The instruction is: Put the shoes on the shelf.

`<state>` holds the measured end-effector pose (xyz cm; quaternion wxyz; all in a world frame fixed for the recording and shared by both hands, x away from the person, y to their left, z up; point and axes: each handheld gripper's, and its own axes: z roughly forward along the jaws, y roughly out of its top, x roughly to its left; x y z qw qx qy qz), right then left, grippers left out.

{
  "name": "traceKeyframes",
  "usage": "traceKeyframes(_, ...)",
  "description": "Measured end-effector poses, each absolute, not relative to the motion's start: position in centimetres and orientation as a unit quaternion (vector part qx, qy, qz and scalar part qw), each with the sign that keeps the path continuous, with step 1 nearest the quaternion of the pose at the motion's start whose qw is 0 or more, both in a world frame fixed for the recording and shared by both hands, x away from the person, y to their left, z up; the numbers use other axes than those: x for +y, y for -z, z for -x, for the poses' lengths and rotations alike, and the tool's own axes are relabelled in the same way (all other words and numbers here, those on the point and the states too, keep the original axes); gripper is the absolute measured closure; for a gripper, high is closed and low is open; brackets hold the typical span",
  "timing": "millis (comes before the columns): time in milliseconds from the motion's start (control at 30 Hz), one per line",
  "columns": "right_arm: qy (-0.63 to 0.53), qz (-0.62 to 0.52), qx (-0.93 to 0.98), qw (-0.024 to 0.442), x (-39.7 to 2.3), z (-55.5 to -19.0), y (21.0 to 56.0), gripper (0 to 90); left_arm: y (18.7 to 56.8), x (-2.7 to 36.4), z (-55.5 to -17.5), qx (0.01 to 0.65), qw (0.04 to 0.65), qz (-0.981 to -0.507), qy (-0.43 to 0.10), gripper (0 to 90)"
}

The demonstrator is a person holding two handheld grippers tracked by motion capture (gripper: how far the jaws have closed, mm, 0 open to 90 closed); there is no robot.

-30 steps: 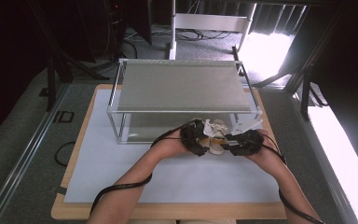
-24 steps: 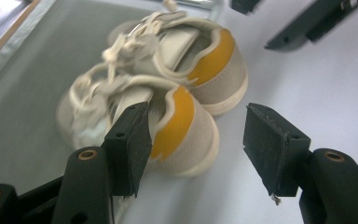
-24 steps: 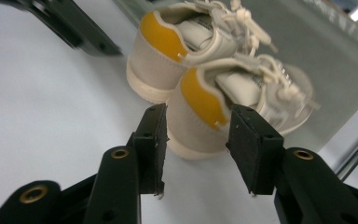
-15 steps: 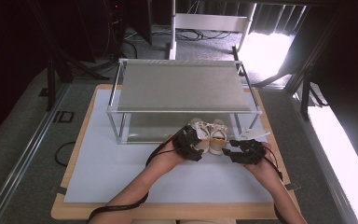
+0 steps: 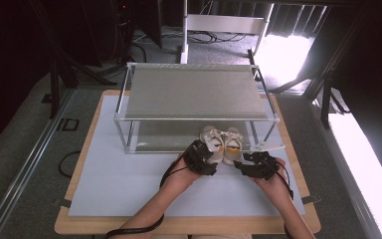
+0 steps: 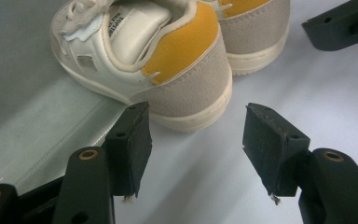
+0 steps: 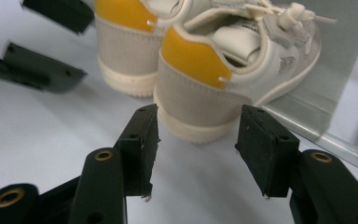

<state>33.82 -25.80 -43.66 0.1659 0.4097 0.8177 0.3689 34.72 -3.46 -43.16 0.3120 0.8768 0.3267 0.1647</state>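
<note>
A pair of small cream shoes with yellow heel patches stands side by side, toes on the rack's lower shelf and heels over the white mat. In the high view the left shoe [image 5: 211, 139] and right shoe [image 5: 233, 142] point away from me. My left gripper [image 5: 204, 157] is open just behind the left shoe's heel [image 6: 168, 60], with its jaws [image 6: 196, 126] apart and holding nothing. My right gripper [image 5: 246, 164] is open behind the right shoe's heel [image 7: 223, 79], and its jaws [image 7: 198, 128] are also apart with nothing held.
A two-level metal rack [image 5: 194, 94] with a grey top shelf stands at the back of the white mat [image 5: 129, 184]. The mat lies on a wooden board. The rack's front posts flank the shoes. Dark floor and cables surround the table.
Both grippers have let go of the shoes and drawn back toward me. The shoes now stand free at the front of the lower shelf.
</note>
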Motion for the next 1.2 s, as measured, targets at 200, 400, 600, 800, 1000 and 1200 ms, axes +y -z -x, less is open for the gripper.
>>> traceKeyframes(200,-0.368,-0.423,0.808,0.179,-25.3,-34.2,43.8,56.2,43.3,-3.4,-35.5,0.342,0.312,-0.871,-0.167,45.8)
traceKeyframes(400,-0.364,-0.436,0.803,0.179,-25.2,-34.7,43.9,55.3,43.8,-3.1,-36.6,0.355,0.321,-0.866,-0.144,43.3)
traceKeyframes(600,-0.362,-0.453,0.793,0.184,-24.9,-35.6,43.9,52.7,43.8,-3.6,-37.2,0.35,0.313,-0.868,-0.16,40.6)
traceKeyframes(800,-0.36,-0.455,0.791,0.193,-24.4,-36.1,44.0,52.7,43.8,-3.5,-37.7,0.348,0.307,-0.869,-0.171,40.6)
traceKeyframes(1000,-0.357,-0.453,0.792,0.201,-23.7,-36.7,44.2,52.6,43.8,-3.2,-38.2,0.351,0.298,-0.868,-0.188,40.6)
traceKeyframes(1200,-0.36,-0.46,0.784,0.211,-22.8,-37.5,44.5,52.3,44.1,-2.6,-39.5,0.356,0.299,-0.863,-0.197,40.5)
